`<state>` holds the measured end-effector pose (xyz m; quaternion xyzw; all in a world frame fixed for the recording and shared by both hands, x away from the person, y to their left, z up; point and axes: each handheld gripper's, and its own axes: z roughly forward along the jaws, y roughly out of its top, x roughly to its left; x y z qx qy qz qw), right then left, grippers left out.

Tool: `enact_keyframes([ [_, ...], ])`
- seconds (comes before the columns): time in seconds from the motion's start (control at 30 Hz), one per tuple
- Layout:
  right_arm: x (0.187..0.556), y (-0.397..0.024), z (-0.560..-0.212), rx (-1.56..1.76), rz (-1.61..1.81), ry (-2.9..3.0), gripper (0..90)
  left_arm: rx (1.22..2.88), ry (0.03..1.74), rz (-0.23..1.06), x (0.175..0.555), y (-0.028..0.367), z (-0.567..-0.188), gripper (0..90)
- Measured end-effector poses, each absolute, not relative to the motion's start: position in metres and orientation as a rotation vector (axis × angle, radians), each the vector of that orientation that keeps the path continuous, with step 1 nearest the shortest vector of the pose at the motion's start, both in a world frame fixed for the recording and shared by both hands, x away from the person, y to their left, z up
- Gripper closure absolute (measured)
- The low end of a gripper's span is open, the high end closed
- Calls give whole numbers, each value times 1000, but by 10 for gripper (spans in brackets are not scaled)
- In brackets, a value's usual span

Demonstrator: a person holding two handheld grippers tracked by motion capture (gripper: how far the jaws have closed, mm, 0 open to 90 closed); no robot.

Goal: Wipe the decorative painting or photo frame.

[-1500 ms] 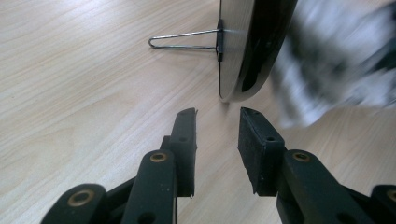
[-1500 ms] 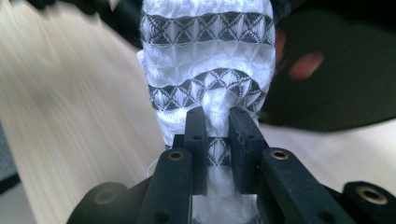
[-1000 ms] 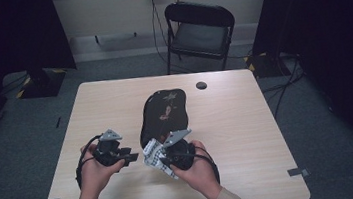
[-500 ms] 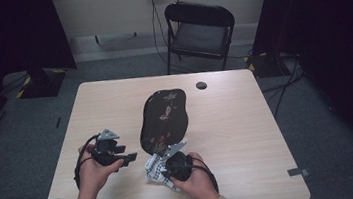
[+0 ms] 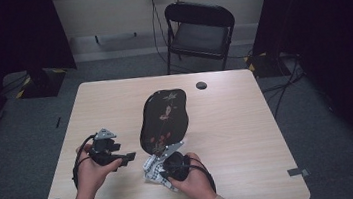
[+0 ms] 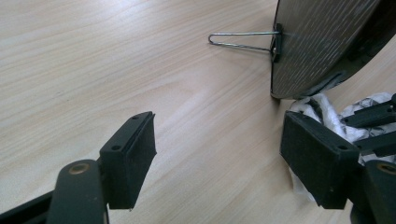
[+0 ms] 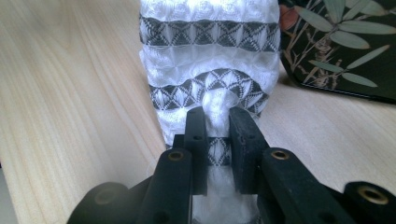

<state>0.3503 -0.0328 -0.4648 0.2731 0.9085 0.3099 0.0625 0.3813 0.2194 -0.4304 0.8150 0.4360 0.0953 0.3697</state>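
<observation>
Two grippers: both near the table's front edge, each in one of the person's hands.
Right gripper point(image 7: 217, 126): jaws pinched narrow on a fold of the white cloth point(image 7: 210, 60); in the high view it point(image 5: 165, 168) sits just in front of the tray's near end.
White cloth: white with dark patterned bands, bunched on the table point(image 5: 227, 124), lying against the tray's near end.
Left gripper point(image 6: 217, 154): jaws wide and just been opening, nothing between the pads, bare wood beneath; in the high view it point(image 5: 126, 158) is left of the tray's near end, close to the cloth.
Tray point(image 5: 163, 118): black lacquer with a leaf pattern, at the table's middle, its near end raised.
Wire stand point(image 6: 243, 39): fixed to the tray's underside, resting on the wood.
Small dark disc point(image 5: 201, 85): beyond the tray, to its right.
Folding chair point(image 5: 199, 31): behind the table, past the tray.
</observation>
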Motion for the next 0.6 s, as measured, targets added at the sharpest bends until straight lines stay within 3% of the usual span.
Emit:
enact_keyframes([
  [0.6, 369, -28, -464, 832, 916, 2755, 793, 2081, 1129, 244, 383, 224, -433, 243],
])
